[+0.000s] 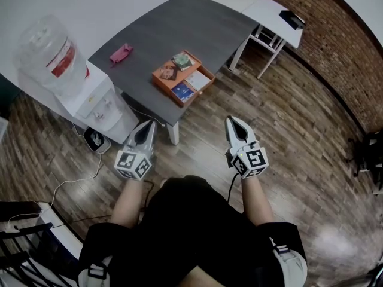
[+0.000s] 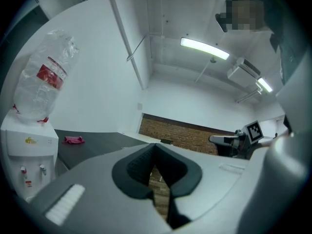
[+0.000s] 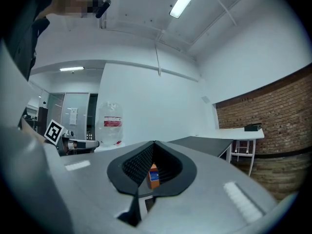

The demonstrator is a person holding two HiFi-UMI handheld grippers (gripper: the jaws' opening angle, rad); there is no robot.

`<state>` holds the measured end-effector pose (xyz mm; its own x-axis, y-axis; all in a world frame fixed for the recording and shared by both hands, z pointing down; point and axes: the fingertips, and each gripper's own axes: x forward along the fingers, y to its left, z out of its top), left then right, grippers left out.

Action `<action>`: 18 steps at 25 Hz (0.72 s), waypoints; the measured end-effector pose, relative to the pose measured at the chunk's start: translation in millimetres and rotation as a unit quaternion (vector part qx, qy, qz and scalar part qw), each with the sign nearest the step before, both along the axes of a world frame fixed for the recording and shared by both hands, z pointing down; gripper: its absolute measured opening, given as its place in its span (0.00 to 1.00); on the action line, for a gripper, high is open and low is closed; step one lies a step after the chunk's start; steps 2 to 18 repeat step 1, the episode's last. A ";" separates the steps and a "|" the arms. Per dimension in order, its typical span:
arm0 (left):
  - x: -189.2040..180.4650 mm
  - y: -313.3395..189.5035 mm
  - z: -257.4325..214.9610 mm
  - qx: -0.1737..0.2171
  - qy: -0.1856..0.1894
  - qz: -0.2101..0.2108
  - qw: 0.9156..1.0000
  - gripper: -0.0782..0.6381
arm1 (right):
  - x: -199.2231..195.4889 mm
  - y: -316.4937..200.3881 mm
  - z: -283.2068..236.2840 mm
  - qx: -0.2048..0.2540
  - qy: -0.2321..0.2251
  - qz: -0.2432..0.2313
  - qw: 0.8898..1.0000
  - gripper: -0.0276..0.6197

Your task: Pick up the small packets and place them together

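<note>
Packets (image 1: 181,61) are lying in an orange tray (image 1: 164,89) on the grey surface (image 1: 179,23), upper centre of the head view. Left tongs (image 1: 149,125) and right tongs (image 1: 231,122) are hovering over the floor (image 1: 299,130) at lower centre, well apart from the tray, both closed tight and gripping nothing.
</note>
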<state>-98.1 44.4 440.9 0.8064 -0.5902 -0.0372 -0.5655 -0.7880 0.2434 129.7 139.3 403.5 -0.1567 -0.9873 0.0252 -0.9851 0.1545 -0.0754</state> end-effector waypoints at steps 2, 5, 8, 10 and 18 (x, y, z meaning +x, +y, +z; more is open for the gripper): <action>0.4 -0.8 0.4 0.000 0.000 0.001 1.000 0.11 | -0.4 -2.6 -0.3 0.000 0.003 -0.001 1.000 0.05; 0.4 -0.8 0.4 0.000 0.000 0.001 1.000 0.11 | -0.4 -2.6 -0.3 0.000 0.003 -0.001 1.000 0.05; 0.4 -0.8 0.4 0.000 0.000 0.001 1.000 0.11 | -0.4 -2.6 -0.3 0.000 0.003 -0.001 1.000 0.05; 0.4 -0.8 0.4 0.000 0.000 0.001 1.000 0.11 | -0.4 -2.6 -0.3 0.000 0.003 -0.001 1.000 0.05; 0.4 -0.8 0.4 0.000 0.000 0.001 1.000 0.11 | -0.4 -2.6 -0.3 0.000 0.003 -0.001 1.000 0.05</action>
